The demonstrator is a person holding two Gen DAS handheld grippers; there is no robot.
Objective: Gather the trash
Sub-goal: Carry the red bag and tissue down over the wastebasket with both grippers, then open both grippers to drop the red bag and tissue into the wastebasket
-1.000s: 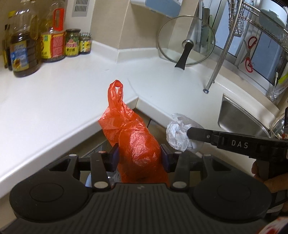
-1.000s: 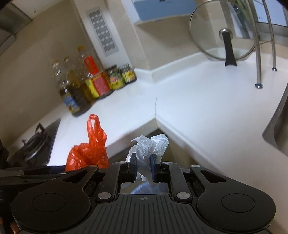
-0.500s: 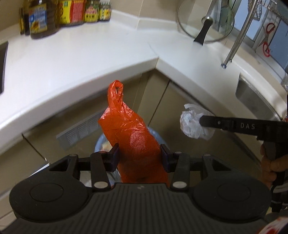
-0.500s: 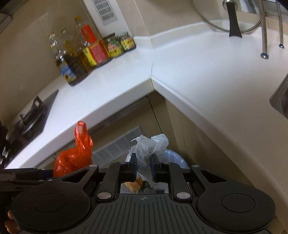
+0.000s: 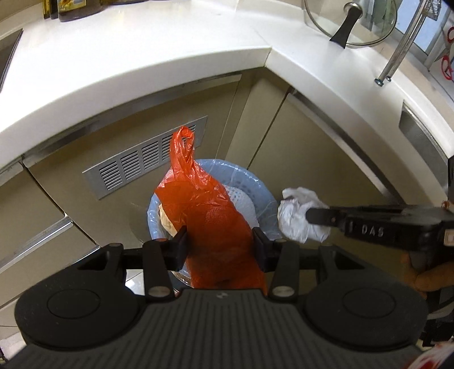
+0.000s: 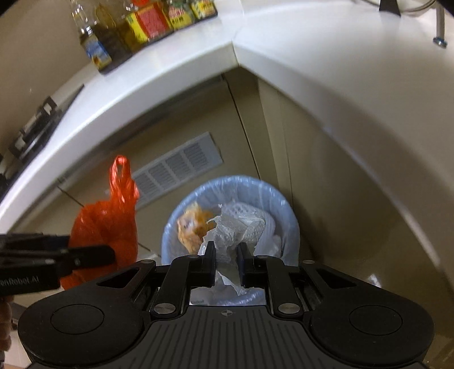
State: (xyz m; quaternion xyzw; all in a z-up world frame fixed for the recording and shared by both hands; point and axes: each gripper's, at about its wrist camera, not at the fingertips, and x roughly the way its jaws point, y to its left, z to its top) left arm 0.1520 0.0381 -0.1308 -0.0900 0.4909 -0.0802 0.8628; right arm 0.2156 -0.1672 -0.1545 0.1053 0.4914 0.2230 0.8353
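Note:
My left gripper (image 5: 220,245) is shut on a red plastic bag (image 5: 210,218) and holds it above a bin lined with a pale blue bag (image 5: 262,188) on the floor. The red bag also shows in the right wrist view (image 6: 107,227). My right gripper (image 6: 225,257) is shut on a crumpled white paper wad (image 6: 227,241), directly over the bin (image 6: 286,210). The wad also shows in the left wrist view (image 5: 295,218), beside the bin's right rim. The bin holds white paper and orange scraps (image 6: 193,227).
A white L-shaped countertop (image 5: 142,62) curves overhead, with beige cabinet doors and a vent grille (image 5: 144,161) below. Oil bottles and jars (image 6: 142,31) stand on the counter. A glass pot lid (image 5: 351,22), a sink edge (image 5: 420,133) and a stove (image 6: 37,125) are nearby.
Both grippers have dropped from counter height to below the counter edge and tilted down. The bin has come into full view under the red bag and the paper wad.

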